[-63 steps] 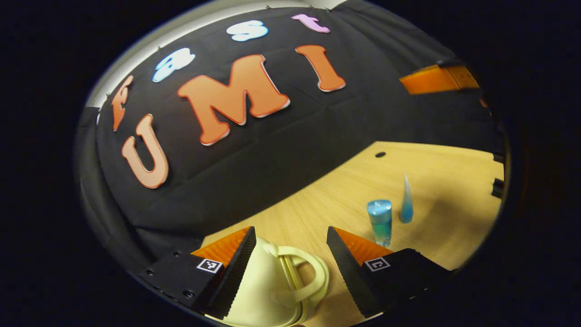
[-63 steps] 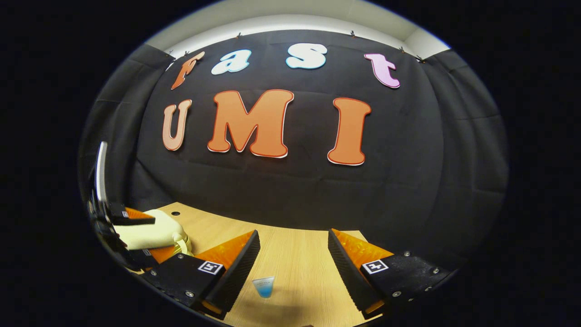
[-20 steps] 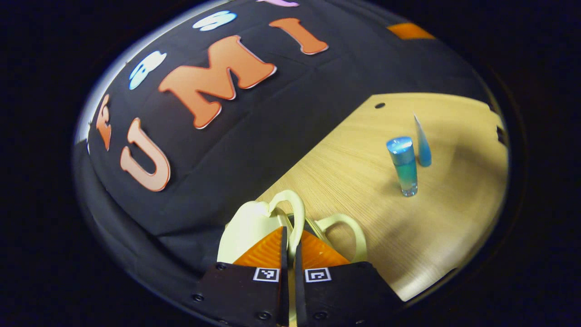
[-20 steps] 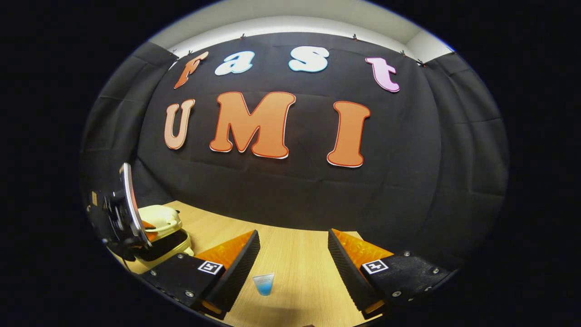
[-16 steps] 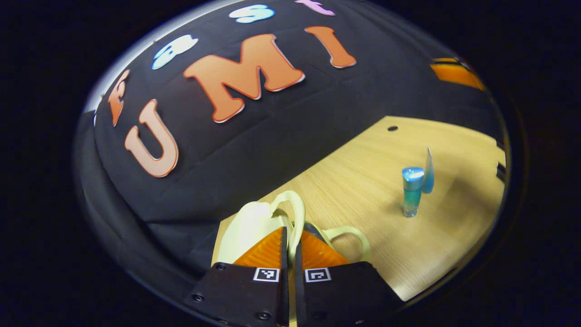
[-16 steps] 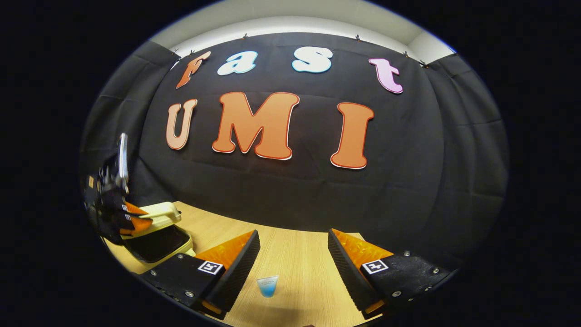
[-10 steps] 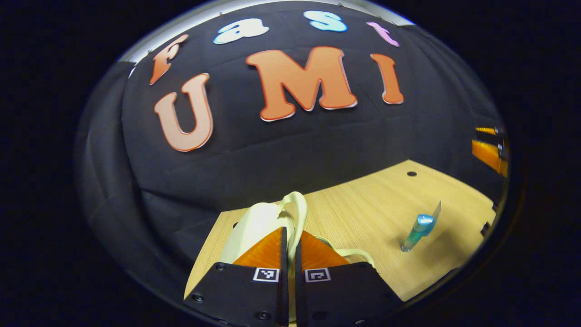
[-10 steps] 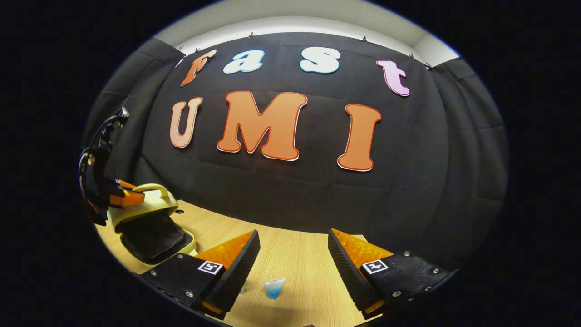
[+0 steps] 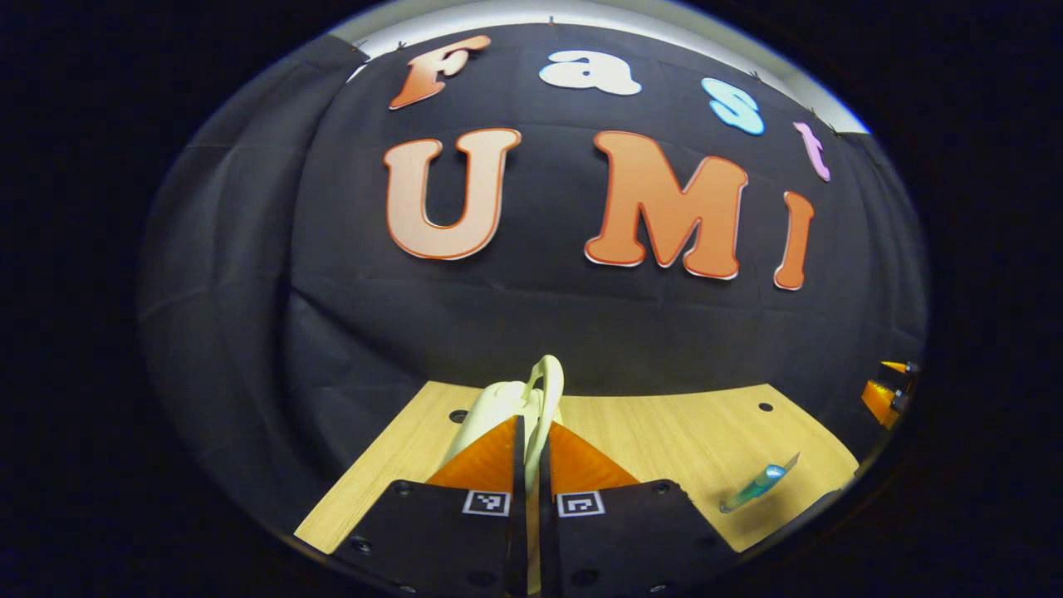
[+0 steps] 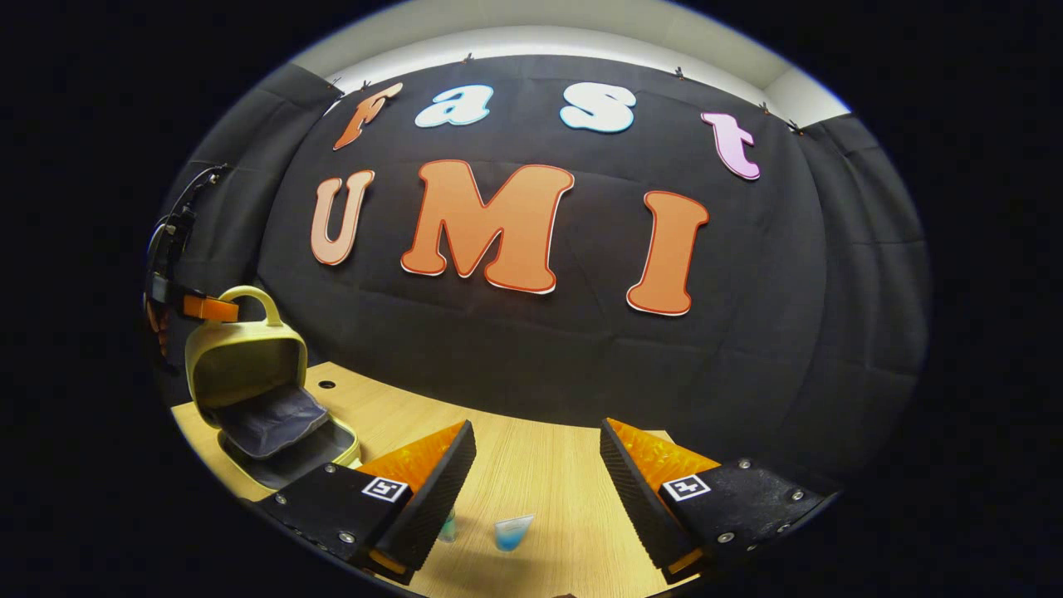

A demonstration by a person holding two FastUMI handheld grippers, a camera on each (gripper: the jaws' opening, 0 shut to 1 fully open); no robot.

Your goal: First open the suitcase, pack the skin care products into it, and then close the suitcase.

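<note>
- Left tool (image 9: 526,432): each finger bears a small square marker (image 9: 487,502), a black-and-white block code on a white field. It is a pattern, not letters or digits.
- Right tool (image 10: 538,465): the same kind of square code sits on each of its fingers, one on either side.
- Tube (image 10: 512,531): faint print near its top, too small to make out.
- Suitcase (image 10: 241,357): nothing legible on its shell or lining.
</note>
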